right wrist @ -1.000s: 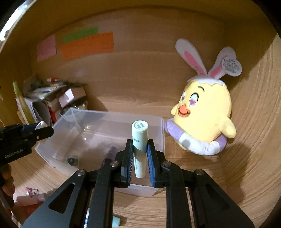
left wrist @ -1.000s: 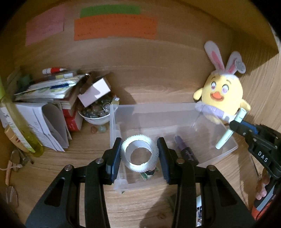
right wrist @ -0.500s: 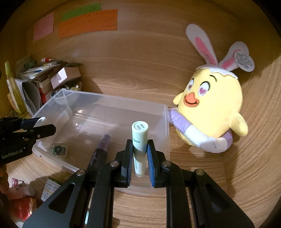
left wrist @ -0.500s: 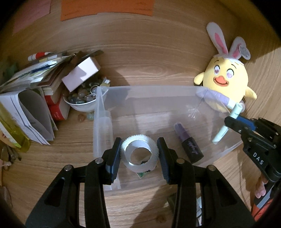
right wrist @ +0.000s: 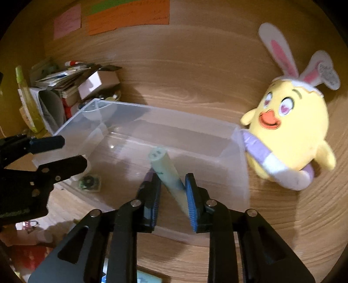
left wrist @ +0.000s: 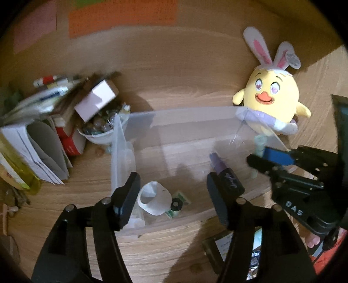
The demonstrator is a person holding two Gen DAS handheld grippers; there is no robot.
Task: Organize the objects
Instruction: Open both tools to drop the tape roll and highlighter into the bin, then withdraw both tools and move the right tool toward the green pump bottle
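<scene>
A clear plastic bin (left wrist: 178,122) (right wrist: 165,128) stands on the wooden desk. My left gripper (left wrist: 173,196) is open over its near left corner. A white tape roll (left wrist: 153,199) lies in the bin between the fingers, apart from both. A purple tube (left wrist: 226,178) and a small green packet (left wrist: 177,203) (right wrist: 89,181) also lie inside. My right gripper (right wrist: 173,191) is open over the bin's near wall; a pale green tube (right wrist: 168,174) tilts loose between its jaws, blurred. The right gripper also shows in the left wrist view (left wrist: 282,161).
A yellow chick plush with bunny ears (left wrist: 269,102) (right wrist: 291,130) sits right of the bin. Stacked papers, boxes (left wrist: 93,102) and a white bowl of trinkets (left wrist: 100,132) crowd the left. Sticky notes (right wrist: 128,15) hang on the back wall. Packets lie at the front (left wrist: 235,243).
Both grippers have opened. The tape roll has dropped from my left gripper into the bin. The pale green tube has come free of my right gripper and tips leftward.
</scene>
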